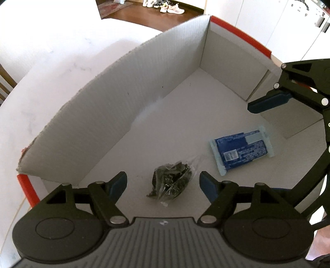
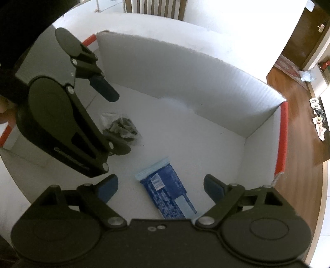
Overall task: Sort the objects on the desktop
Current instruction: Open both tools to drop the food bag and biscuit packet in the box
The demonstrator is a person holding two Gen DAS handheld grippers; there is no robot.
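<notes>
Left gripper (image 1: 163, 182) first, from its own wrist view: I read the jaws as standing wide, with nothing pressed between the blue pads. A small clear bag of dark pieces (image 1: 170, 183) lies on the box floor between the two fingers, touching neither. The blue packet (image 1: 240, 149) lies flat just beyond and to the right of that bag, label side up, clear of it. Both items sit inside a white cardboard box (image 1: 123, 99) with red-taped rim corners; its corrugated wall rises along the left of the view. The right gripper (image 1: 266, 103) enters from the right edge, one blue pad over the far end of the box. Nothing blocks the bag or the packet. The box rests on a white surface (image 1: 51, 61). Beyond it I see a wooden floor with several pairs of shoes (image 1: 163, 5) and white cabinet fronts.

Right wrist view: the right gripper (image 2: 160, 187) is also spread wide and holds nothing. The blue packet (image 2: 167, 191) lies on the box floor between its fingers, without contact. The left gripper (image 2: 111, 115) occupies the left of this view, above the bag (image 2: 121, 127), and its body hides part of the bag. The box wall (image 2: 185, 68) stands behind; a red-taped rim runs down the right. Wooden floor (image 2: 299, 115) shows at the right.
</notes>
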